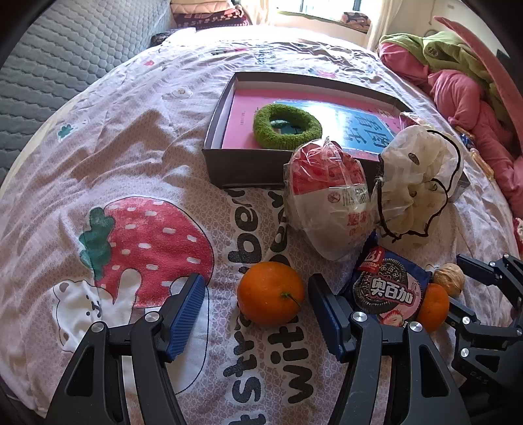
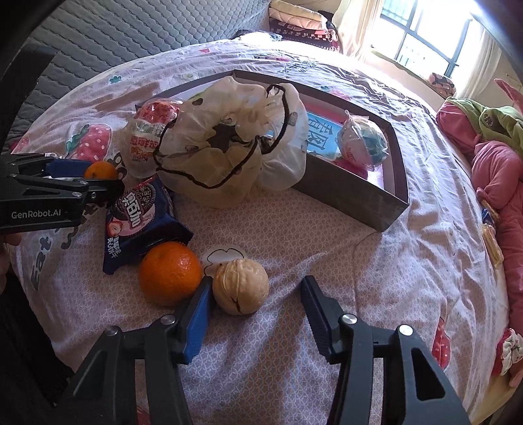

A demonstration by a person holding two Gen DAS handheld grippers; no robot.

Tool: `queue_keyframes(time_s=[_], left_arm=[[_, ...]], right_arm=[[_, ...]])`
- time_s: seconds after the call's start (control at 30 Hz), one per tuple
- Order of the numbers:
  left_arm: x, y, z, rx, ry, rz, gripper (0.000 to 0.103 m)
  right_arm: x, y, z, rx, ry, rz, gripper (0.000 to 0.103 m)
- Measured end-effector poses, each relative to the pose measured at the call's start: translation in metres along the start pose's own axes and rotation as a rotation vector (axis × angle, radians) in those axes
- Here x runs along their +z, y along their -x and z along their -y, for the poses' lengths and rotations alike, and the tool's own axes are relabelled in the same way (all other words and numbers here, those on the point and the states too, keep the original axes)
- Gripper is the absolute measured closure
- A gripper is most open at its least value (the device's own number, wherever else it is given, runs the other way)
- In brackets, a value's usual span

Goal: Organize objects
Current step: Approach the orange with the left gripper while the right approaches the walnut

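On the strawberry bedspread, an orange (image 1: 270,293) lies between the fingers of my open left gripper (image 1: 255,287), untouched. A second orange (image 2: 169,274) and a walnut (image 2: 241,286) lie at my open right gripper (image 2: 255,287); the walnut sits just inside its left finger. A blue cookie packet (image 1: 389,287) (image 2: 139,214), a red-and-white wrapped snack (image 1: 327,199) (image 2: 147,137) and a white drawstring pouch (image 1: 418,178) (image 2: 228,144) lie before the dark box (image 1: 242,166) (image 2: 366,202). The box holds a pink book (image 1: 242,114), a green scrunchie (image 1: 287,126) and a wrapped ball (image 2: 362,144).
A pink and green bundle of clothes (image 1: 464,94) (image 2: 497,157) lies along the bed's right side. A grey quilted headboard (image 1: 55,65) stands at the left. Folded bedding (image 1: 209,13) and a bright window (image 2: 425,36) are at the far end.
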State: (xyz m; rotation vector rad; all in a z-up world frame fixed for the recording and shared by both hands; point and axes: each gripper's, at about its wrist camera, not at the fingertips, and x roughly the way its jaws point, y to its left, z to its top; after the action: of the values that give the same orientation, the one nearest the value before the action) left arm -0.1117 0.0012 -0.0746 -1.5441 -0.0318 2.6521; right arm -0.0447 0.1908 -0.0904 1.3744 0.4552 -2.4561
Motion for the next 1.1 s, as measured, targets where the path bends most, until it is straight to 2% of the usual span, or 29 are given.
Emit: queue_keyframes(time_s=[0.3, 0.43, 0.6, 0.7, 1.1], left_arm=[[0.001, -0.002, 0.000, -0.001, 0.003, -0.001, 0.036], [0.001, -0.001, 0.002, -0.001, -0.003, -0.001, 0.048], [0.000, -0.001, 0.005, -0.004, -0.021, -0.008, 0.056], [-0.001, 0.000, 0.006, -0.018, -0.029, -0.009, 0.064], [-0.004, 0.009, 0.012, -0.040, -0.042, 0.003, 0.064]], right_arm=[[0.001, -0.001, 0.000, 0.014, -0.005, 0.000, 0.061], [0.002, -0.001, 0.002, 0.014, -0.019, 0.002, 0.066], [0.003, -0.001, 0.003, 0.018, -0.025, 0.002, 0.069], [0.003, -0.002, 0.003, 0.019, -0.026, 0.003, 0.069], [0.003, 0.000, 0.005, 0.034, -0.050, 0.008, 0.070]])
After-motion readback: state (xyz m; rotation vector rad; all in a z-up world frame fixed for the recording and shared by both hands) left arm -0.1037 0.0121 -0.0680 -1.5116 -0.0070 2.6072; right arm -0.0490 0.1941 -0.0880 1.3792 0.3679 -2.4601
